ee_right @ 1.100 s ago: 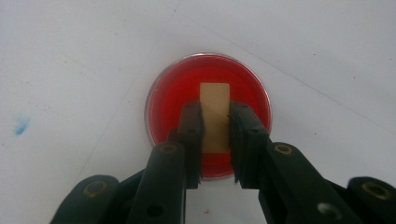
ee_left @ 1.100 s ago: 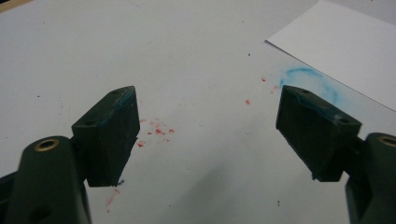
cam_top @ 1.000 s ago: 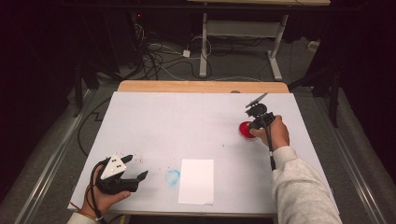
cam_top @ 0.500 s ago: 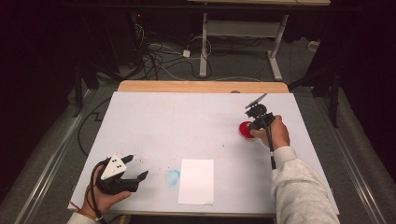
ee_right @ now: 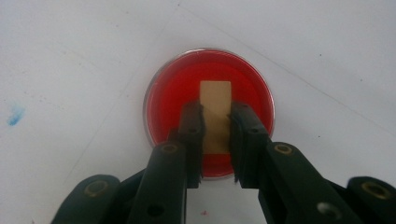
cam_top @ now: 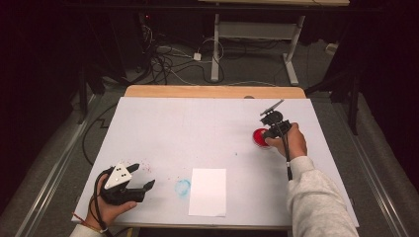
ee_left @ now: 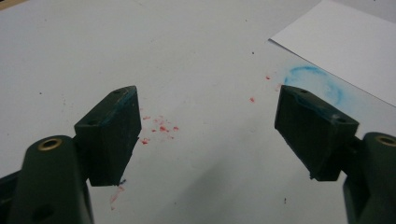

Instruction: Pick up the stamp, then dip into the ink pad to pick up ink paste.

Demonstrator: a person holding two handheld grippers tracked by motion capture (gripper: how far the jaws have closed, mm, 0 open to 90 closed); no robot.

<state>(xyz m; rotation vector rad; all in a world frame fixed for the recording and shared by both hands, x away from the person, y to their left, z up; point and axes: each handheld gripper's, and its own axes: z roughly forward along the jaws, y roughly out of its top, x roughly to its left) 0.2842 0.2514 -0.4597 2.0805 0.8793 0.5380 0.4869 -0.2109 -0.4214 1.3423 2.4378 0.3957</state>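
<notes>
I hold my right gripper (ee_right: 215, 140) over the red dish (ee_right: 208, 112), which stands on the white desk (cam_top: 197, 128), well apart from the white paper sheet (cam_top: 208, 191) and on the far right of it. My right jaws are closed on a small tan block (ee_right: 215, 116), maybe a stamp or a sponge; I cannot tell which. The block stands inside the dish, in the red ink or paint, and its long axis runs straight away from my jaws, along their own line. The pads press on its two long sides, so the near half of it is between them and the far half reaches to the middle of the dish.

My left gripper (ee_left: 210, 126) rests near the left side of the paper sheet, with its jaws wide open and nothing between them. A blue round mark (ee_left: 310, 84) lies on the desk just beside the paper's left edge, and small red specks (ee_left: 159, 128) are further left of it, under my left jaws.

I judge that the next move is to lift the block straight up from the dish and carry it toward the paper sheet. The right hand is the one that has it; the left hand is nearer to the paper and could hold the sheet flat
</notes>
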